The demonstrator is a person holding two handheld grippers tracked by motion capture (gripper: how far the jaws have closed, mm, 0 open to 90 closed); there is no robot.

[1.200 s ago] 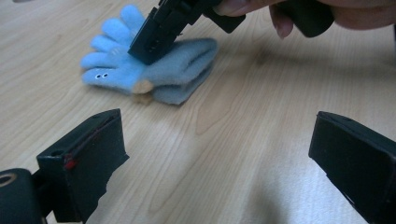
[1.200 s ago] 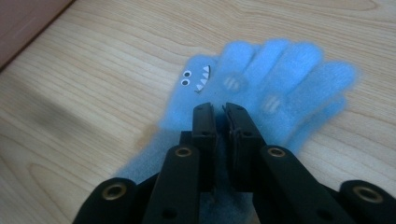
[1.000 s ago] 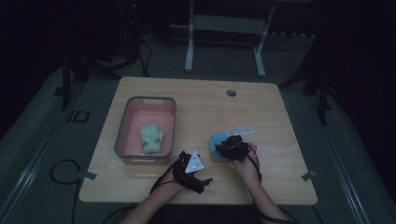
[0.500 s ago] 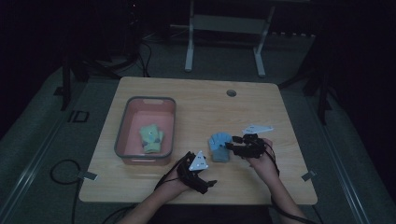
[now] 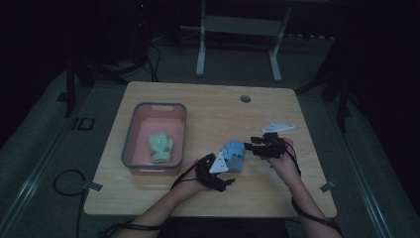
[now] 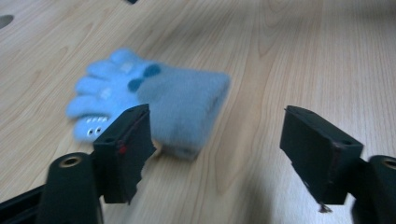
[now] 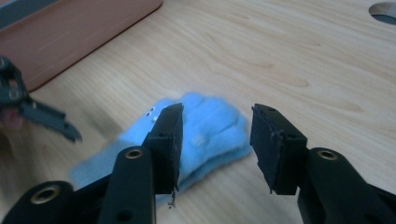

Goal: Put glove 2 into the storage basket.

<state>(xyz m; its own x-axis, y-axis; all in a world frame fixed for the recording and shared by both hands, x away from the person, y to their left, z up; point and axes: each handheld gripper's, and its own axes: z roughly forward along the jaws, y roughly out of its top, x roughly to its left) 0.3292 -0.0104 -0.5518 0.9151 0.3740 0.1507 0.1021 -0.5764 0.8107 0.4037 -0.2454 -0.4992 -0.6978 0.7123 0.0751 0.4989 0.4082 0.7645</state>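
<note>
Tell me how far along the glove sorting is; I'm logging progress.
Looks done: a green knitted glove lies in the pink plastic bin. In hand: the blue knitted glove lies flat on the wooden table; the left gripper, jaws just closing with nothing between them, and the open right gripper flank it without gripping. Left: probably grasping the blue glove and moving it to the bin.

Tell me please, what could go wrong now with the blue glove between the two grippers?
1. The blue glove lies flat on the table; the left gripper, jaws just closing beside its cuff, may pinch nothing.
2. The right gripper is open at the finger end; both grippers may collide.
3. The soft glove could slide away.
</note>
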